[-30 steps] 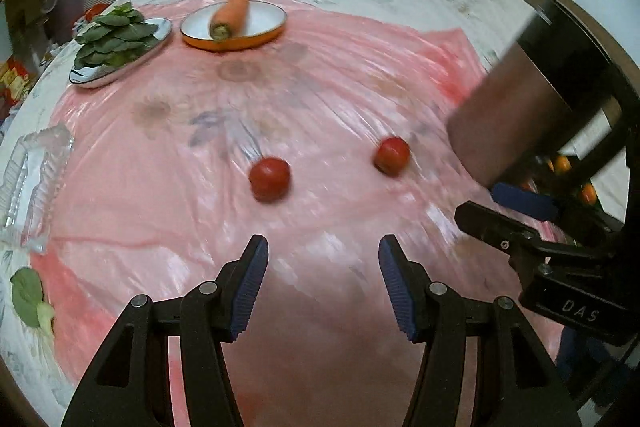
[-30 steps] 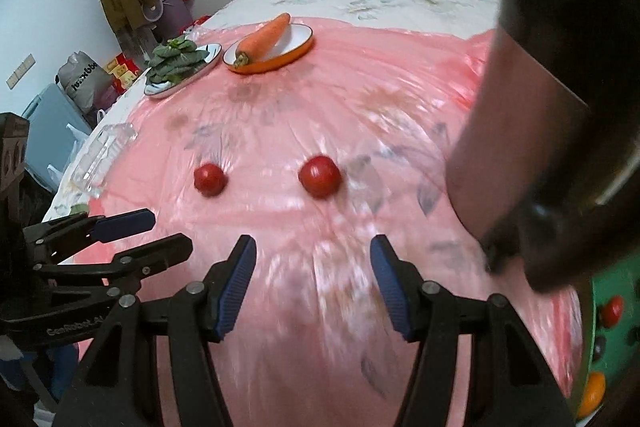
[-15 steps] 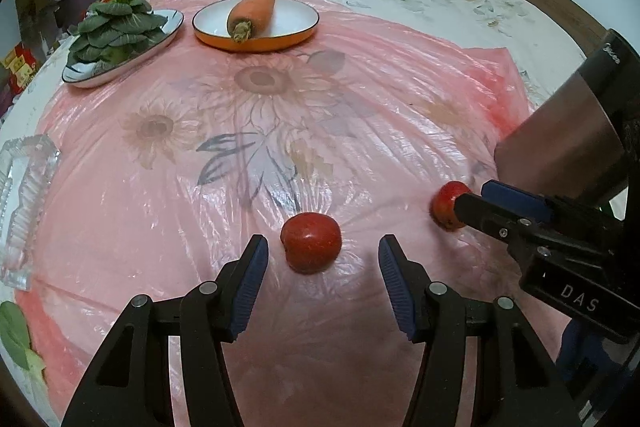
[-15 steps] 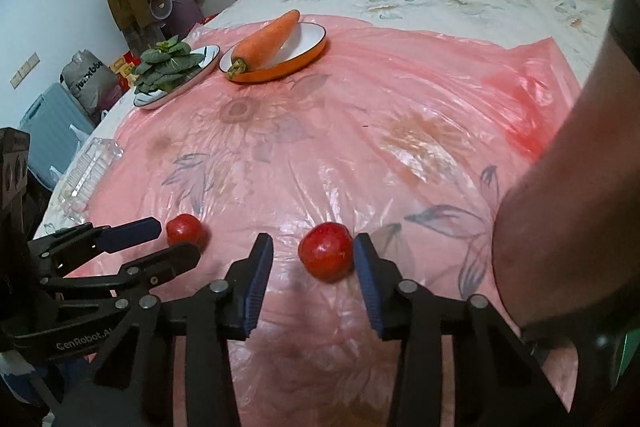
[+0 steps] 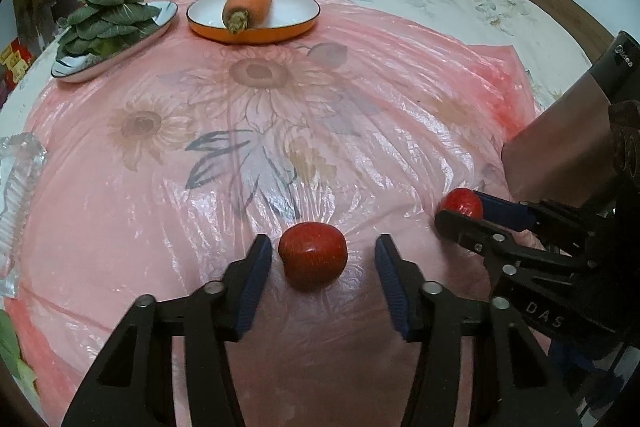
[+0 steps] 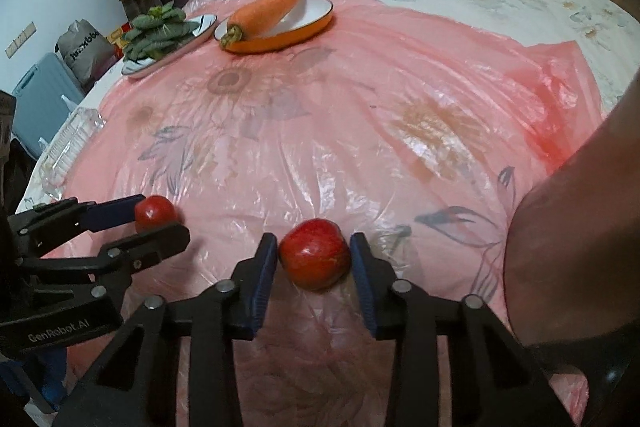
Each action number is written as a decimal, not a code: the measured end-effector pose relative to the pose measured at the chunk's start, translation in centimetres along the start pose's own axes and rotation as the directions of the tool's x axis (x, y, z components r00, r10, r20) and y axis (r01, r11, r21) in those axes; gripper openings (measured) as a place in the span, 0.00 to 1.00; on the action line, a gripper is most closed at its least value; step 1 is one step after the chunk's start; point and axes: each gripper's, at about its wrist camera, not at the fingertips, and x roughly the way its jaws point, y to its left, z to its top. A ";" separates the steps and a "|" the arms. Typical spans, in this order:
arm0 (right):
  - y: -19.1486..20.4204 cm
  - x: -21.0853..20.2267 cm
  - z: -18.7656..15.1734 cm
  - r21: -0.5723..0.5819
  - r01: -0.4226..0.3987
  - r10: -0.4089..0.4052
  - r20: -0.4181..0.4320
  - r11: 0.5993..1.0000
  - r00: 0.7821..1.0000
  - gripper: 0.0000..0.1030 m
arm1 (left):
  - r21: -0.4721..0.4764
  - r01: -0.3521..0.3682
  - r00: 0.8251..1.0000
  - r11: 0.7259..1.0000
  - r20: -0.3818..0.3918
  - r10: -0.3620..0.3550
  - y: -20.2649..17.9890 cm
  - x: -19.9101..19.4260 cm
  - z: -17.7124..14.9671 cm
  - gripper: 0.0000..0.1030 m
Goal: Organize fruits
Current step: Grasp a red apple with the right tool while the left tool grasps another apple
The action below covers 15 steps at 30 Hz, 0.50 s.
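Two red apples lie on the pink plastic sheet. In the left wrist view one apple (image 5: 313, 255) sits between the tips of my open left gripper (image 5: 323, 259), with gaps on both sides. In the right wrist view the other apple (image 6: 315, 254) sits between the pads of my right gripper (image 6: 314, 259), which has closed in until the pads touch or nearly touch it; it rests on the sheet. Each view shows the other gripper around its apple: the right one (image 5: 460, 213) and the left one (image 6: 160, 217).
An orange dish (image 5: 296, 27) with a carrot (image 5: 250, 1) and a plate of leafy greens (image 5: 106, 27) stand at the far side. A clear plastic tray (image 5: 16, 195) lies at the left edge. A dark metal cylinder (image 5: 568, 139) stands at the right.
Both grippers moved forward and down until each apple lies between its fingers. The right gripper's jaws narrowed around its apple; the left jaws stayed wide.
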 end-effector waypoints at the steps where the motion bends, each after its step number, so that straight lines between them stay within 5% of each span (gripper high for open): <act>1: 0.0 0.1 -0.1 -0.002 -0.001 0.001 -0.003 1.000 1.000 0.43 | -0.004 0.003 1.000 1.000 -0.007 -0.003 0.1 0.3 0.0 0.38; 7: -0.6 0.4 -0.2 0.026 -0.033 0.033 -0.005 0.999 0.999 0.42 | 0.003 -0.011 1.000 1.000 -0.008 0.011 0.4 0.8 -0.2 0.28; 15: -1.4 -0.3 -0.1 0.054 -0.065 0.065 0.007 0.996 0.998 0.42 | 0.030 -0.016 1.000 0.999 0.005 0.016 0.3 0.2 -0.3 0.28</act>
